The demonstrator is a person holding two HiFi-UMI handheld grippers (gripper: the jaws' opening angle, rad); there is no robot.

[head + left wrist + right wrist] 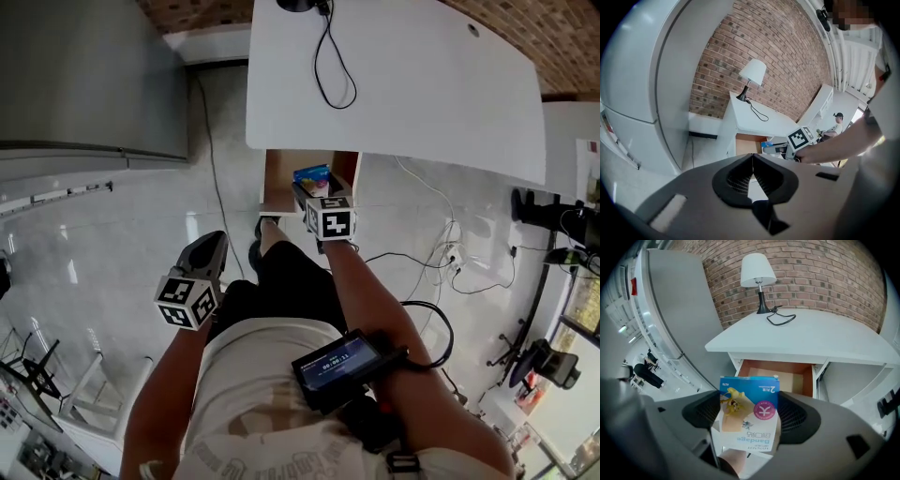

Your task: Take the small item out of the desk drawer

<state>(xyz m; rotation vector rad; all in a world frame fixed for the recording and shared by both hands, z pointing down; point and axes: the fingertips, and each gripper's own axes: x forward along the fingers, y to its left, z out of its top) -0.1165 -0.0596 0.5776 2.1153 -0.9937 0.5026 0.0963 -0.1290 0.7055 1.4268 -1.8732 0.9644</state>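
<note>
A small blue and white bandage box (750, 412) is clamped between the jaws of my right gripper (751, 416), held upside down in front of the open drawer (777, 377). In the head view the same bandage box (311, 174) shows blue at the tip of the right gripper (312, 187), over the open wooden drawer (277, 183) under the white desk (403, 84). My left gripper (214, 246) hangs lower left, away from the desk, its jaws closed together with nothing between them (752, 169).
A white lamp (759, 273) with a black cable (330, 66) stands on the desk. A tall grey cabinet (89, 80) stands to the left. Cables (441, 258) lie on the pale floor at the right. A person's legs and torso fill the lower head view.
</note>
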